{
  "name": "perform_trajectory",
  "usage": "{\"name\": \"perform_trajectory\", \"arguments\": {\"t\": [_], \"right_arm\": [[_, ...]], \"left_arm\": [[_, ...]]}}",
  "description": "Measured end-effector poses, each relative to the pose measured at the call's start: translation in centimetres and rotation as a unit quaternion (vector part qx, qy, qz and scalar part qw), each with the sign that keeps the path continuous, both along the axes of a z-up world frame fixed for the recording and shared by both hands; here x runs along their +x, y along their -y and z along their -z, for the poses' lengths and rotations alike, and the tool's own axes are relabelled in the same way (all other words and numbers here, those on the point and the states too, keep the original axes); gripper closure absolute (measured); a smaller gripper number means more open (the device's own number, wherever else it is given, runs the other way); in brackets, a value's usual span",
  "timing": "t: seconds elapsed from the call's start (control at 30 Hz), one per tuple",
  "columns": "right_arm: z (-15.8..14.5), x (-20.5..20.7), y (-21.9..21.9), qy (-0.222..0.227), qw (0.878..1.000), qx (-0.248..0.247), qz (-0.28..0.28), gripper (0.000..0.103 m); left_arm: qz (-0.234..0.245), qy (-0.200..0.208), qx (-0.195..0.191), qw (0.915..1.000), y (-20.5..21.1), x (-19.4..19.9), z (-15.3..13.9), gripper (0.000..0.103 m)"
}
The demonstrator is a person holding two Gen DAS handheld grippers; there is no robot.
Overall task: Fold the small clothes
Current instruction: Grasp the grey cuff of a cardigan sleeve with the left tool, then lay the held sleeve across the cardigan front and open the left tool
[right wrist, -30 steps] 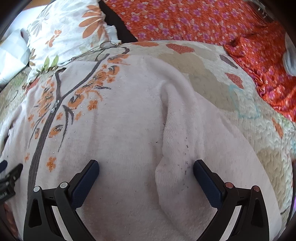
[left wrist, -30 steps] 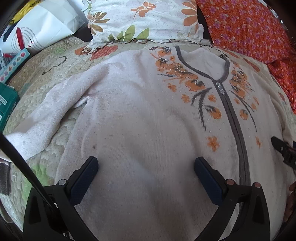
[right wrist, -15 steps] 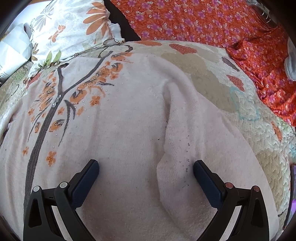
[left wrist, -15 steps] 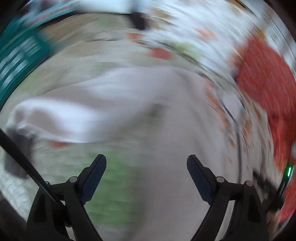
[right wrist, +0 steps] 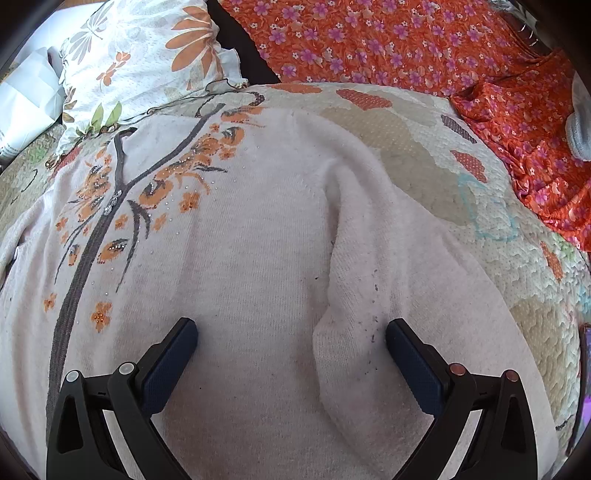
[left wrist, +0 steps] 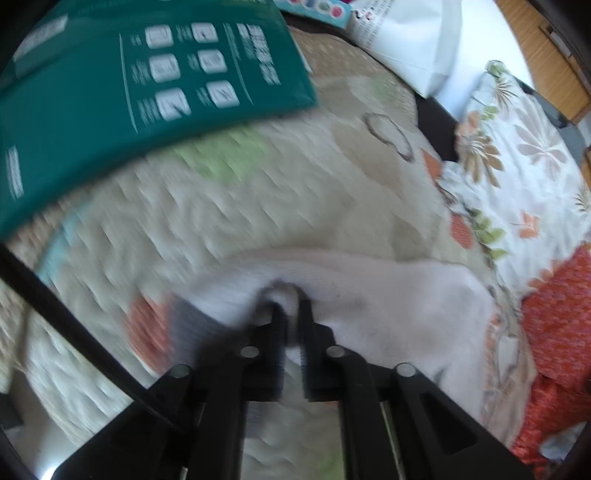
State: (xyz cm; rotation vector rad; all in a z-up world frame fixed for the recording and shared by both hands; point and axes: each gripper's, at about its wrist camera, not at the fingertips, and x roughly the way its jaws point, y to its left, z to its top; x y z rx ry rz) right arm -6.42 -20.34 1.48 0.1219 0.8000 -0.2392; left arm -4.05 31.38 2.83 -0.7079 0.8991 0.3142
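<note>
A cream knit cardigan (right wrist: 258,266) with orange flowers and a grey zip line lies flat on a quilted bedspread (right wrist: 424,147). Its right sleeve (right wrist: 369,295) lies folded along the body. My right gripper (right wrist: 291,354) is open and hovers just above the lower body and that sleeve. In the blurred left wrist view my left gripper (left wrist: 290,310) is shut on the end of the cardigan's left sleeve (left wrist: 369,291), which stretches to the right over the bedspread (left wrist: 221,221).
A green box (left wrist: 129,92) lies at the upper left of the left view, with a white bag (left wrist: 406,33) behind it. A floral pillow (right wrist: 147,62) and orange flowered cloth (right wrist: 424,48) lie beyond the cardigan.
My left gripper swung left from over the cardigan's body to the left sleeve's end and shut on it. My right gripper stayed open, nearly still.
</note>
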Motion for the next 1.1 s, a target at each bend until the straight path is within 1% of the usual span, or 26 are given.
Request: {"name": "perform_trajectory", "arguments": {"t": [0.03, 0.07, 0.1, 0.13, 0.17, 0.2, 0.23, 0.3, 0.33, 0.4, 0.47, 0.5, 0.53, 0.6, 0.63, 0.67, 0.7, 0.73, 0.8, 0.83, 0.87, 0.9, 0.97, 1.03, 1.1], "right_arm": [[-0.1, 0.0, 0.0, -0.004, 1.000, 0.001, -0.003, 0.000], [-0.5, 0.1, 0.2, -0.007, 1.000, 0.005, -0.005, 0.002], [-1.0, -0.1, 0.3, -0.008, 1.000, 0.012, -0.009, 0.010], [-1.9, -0.5, 0.8, 0.000, 1.000, 0.027, -0.016, 0.019], [-2.6, -0.9, 1.0, 0.007, 0.999, 0.038, -0.020, 0.022], [-3.7, -1.6, 1.7, 0.019, 0.998, 0.056, -0.023, 0.022], [-4.4, -2.1, 2.1, 0.025, 0.997, 0.066, -0.021, 0.022], [-6.1, -3.2, 3.4, 0.034, 0.994, 0.100, -0.019, 0.021], [-6.6, -3.6, 3.9, 0.038, 0.993, 0.114, -0.021, 0.021], [-7.5, -4.2, 5.1, 0.048, 0.991, 0.127, -0.020, 0.021], [-7.8, -4.7, 6.5, 0.067, 0.990, 0.122, -0.001, 0.020], [-7.7, -4.9, 7.1, 0.072, 0.990, 0.124, 0.009, 0.020], [-7.5, -4.7, 7.9, 0.069, 0.989, 0.127, 0.023, 0.019], [-7.0, -4.3, 9.5, 0.059, 0.986, 0.150, 0.030, 0.019], [-6.7, -4.1, 10.3, 0.056, 0.985, 0.163, 0.031, 0.018], [-6.7, -4.1, 10.8, 0.054, 0.984, 0.165, 0.032, 0.018], [-6.7, -4.1, 11.2, 0.056, 0.984, 0.168, 0.033, 0.018], [-6.9, -4.3, 11.6, 0.062, 0.982, 0.173, 0.030, 0.018], [-7.2, -4.6, 11.7, 0.073, 0.981, 0.177, 0.020, 0.018], [-7.4, -4.7, 11.5, 0.078, 0.981, 0.177, 0.011, 0.018], [-7.5, -4.7, 11.3, 0.081, 0.981, 0.176, 0.003, 0.018], [-7.5, -4.7, 10.9, 0.081, 0.981, 0.175, -0.004, 0.018], [-7.2, -4.3, 9.8, 0.077, 0.981, 0.174, -0.021, 0.018], [-6.8, -3.4, 8.3, 0.073, 0.981, 0.173, -0.042, 0.018], [-6.5, -2.2, 6.4, 0.068, 0.982, 0.164, -0.063, 0.019]], "left_arm": [[-0.013, 0.009, 0.002, 0.9999, -0.5, -0.3, -0.4, 0.097], [-0.024, 0.018, 0.014, 0.9995, -0.8, -0.5, -1.2, 0.097], [-0.029, 0.027, 0.028, 0.9988, -0.9, -0.8, -2.0, 0.097], [-0.031, 0.040, 0.054, 0.9972, -0.5, -0.9, -3.5, 0.097], [-0.029, 0.048, 0.073, 0.9958, -0.1, -0.9, -4.6, 0.097], [-0.023, 0.056, 0.090, 0.9941, 0.6, -0.8, -5.7, 0.097], [-0.006, 0.069, 0.118, 0.9907, 1.9, -0.6, -7.3, 0.097], [0.028, 0.081, 0.149, 0.9852, 4.4, -0.1, -9.0, 0.097], [0.061, 0.094, 0.160, 0.9808, 6.8, 0.4, -10.3, 0.097], [0.113, 0.112, 0.160, 0.9742, 10.8, 1.7, -11.7, 0.097], [0.190, 0.129, 0.139, 0.9632, 16.9, 3.1, -12.6, 0.097], [0.217, 0.132, 0.129, 0.9586, 19.1, 3.6, -12.6, 0.097], [0.263, 0.136, 0.109, 0.9491, 22.9, 4.3, -12.5, 0.097], [0.340, 0.133, 0.067, 0.9287, 29.0, 5.1, -11.9, 0.096], [0.402, 0.120, 0.030, 0.9074, 33.3, 5.5, -11.2, 0.090], [0.438, 0.104, 0.007, 0.8930, 35.7, 5.6, -10.6, 0.081], [0.469, 0.085, -0.019, 0.8789, 38.1, 5.7, -9.9, 0.080], [0.477, 0.076, -0.036, 0.8748, 39.2, 5.4, -9.5, 0.077], [0.476, 0.066, -0.062, 0.8747, 39.4, 4.8, -9.1, 0.064], [0.472, 0.063, -0.066, 0.8769, 38.8, 4.5, -9.0, 0.054], [0.466, 0.060, -0.065, 0.8803, 38.1, 4.5, -9.0, 0.048], [0.456, 0.057, -0.055, 0.8863, 37.0, 4.0, -8.8, 0.047], [0.429, 0.051, -0.020, 0.9015, 34.4, 2.9, -8.4, 0.042], [0.394, 0.042, 0.034, 0.9176, 31.9, 2.4, -7.8, 0.041], [0.371, 0.038, 0.065, 0.9258, 30.1, 2.1, -7.4, 0.040]]}}
